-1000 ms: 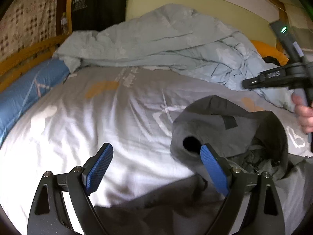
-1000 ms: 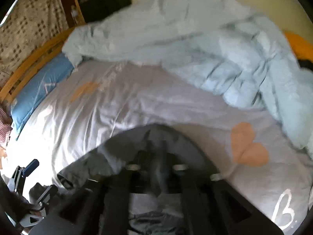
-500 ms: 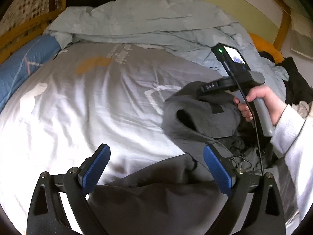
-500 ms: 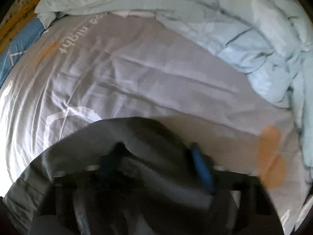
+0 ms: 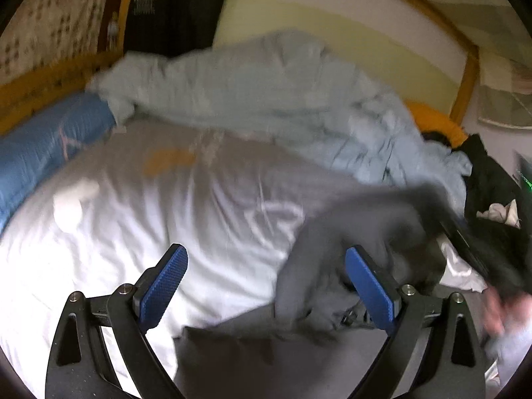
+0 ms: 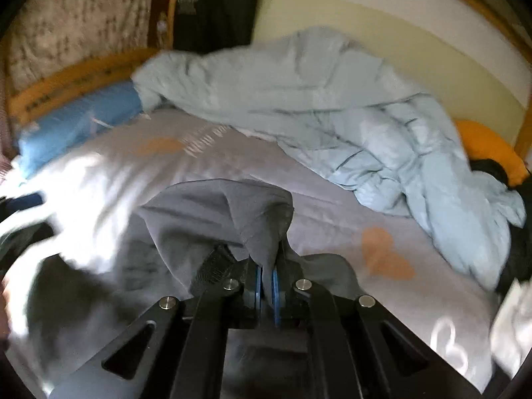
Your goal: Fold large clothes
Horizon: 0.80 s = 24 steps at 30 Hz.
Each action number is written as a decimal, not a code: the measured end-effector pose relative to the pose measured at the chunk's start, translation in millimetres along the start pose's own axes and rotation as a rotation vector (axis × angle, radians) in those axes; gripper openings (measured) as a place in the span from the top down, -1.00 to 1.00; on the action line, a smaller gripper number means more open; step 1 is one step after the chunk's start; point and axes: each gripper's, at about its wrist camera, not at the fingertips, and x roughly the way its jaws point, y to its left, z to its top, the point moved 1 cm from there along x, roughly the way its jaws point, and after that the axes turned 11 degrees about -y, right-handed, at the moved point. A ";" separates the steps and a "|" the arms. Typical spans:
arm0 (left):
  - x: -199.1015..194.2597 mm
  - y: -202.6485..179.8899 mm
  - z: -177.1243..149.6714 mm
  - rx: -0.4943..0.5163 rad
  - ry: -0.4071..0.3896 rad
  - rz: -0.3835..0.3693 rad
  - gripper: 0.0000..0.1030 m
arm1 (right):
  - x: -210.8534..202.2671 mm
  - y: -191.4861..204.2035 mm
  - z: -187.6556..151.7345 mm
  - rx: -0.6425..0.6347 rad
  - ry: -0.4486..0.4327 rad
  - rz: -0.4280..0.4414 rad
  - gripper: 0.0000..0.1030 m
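Your right hand-held gripper (image 6: 266,286) has just closed its jaws on a fold of the grey garment (image 6: 232,212), pinched between the blue pads and lifted off the bed (image 6: 316,206) (the rest trails on the grey sheet). Your left hand-held gripper (image 5: 266,286) stands wide open, empty, above the garment's near edge, with the pale blue duvet (image 5: 266,93) heaped beyond.
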 end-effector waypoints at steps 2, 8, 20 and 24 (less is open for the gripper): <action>-16.3 -4.0 7.1 0.002 -0.048 -0.014 -0.86 | -53.5 11.0 -15.7 0.032 -0.029 0.028 0.89; -53.5 -30.0 4.3 0.058 -0.125 -0.083 -0.86 | -139.5 47.1 -105.5 0.168 -0.012 -0.003 0.89; -58.1 -106.0 -66.7 0.149 -0.052 -0.296 -0.85 | -178.1 21.1 -222.2 0.591 -0.024 -0.180 -0.22; -48.4 -133.4 -90.6 0.212 0.035 -0.319 -0.60 | -211.6 -19.8 -237.7 0.716 -0.081 -0.293 -0.48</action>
